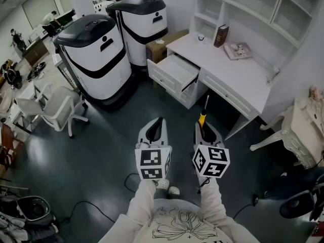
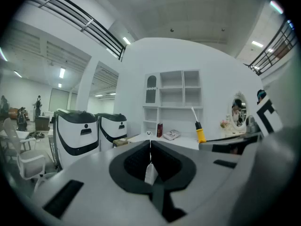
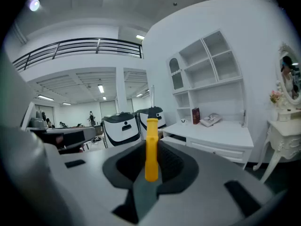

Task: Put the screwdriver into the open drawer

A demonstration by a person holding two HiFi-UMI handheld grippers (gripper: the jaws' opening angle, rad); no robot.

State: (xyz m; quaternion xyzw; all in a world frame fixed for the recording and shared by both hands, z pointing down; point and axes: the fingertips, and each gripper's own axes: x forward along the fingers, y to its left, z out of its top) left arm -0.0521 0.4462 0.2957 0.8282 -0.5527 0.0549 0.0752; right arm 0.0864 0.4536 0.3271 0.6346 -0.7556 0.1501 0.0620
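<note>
The white desk [image 1: 238, 77] with its tall shelf unit [image 1: 248, 4] stood against the wall at the upper right of the head view. To the left of it, two big white-and-black machines [image 1: 96, 59] stood side by side on the dark floor [image 1: 111, 146], and a brown cardboard box [image 1: 164, 43] sat between the nearer end of the desk and the second machine. A white office chair [image 1: 55, 110] was farther left, well apart from the desk.

The open drawer [image 1: 177, 70] was pulled out from the left part of the desk, toward the machines. On the desk top, a dark red book [image 1: 221, 35] stood upright near the shelves, and a flat magazine [image 1: 238, 50] lay just beside it.

Both grippers were held over the floor in front of the desk, near each other. The left gripper [image 1: 159, 121] had its jaws pressed together, with their tips meeting in the left gripper view. The right gripper [image 1: 204, 128] was clamped on the screwdriver [image 1: 202, 117]: its dark pads [image 3: 171, 161] pressed on the yellow handle from both sides. The handle stood up between the jaws, and the thin metal shaft pointed up and forward toward the desk. The screwdriver was in the air, well apart from the open drawer, not yet inside it.
</note>
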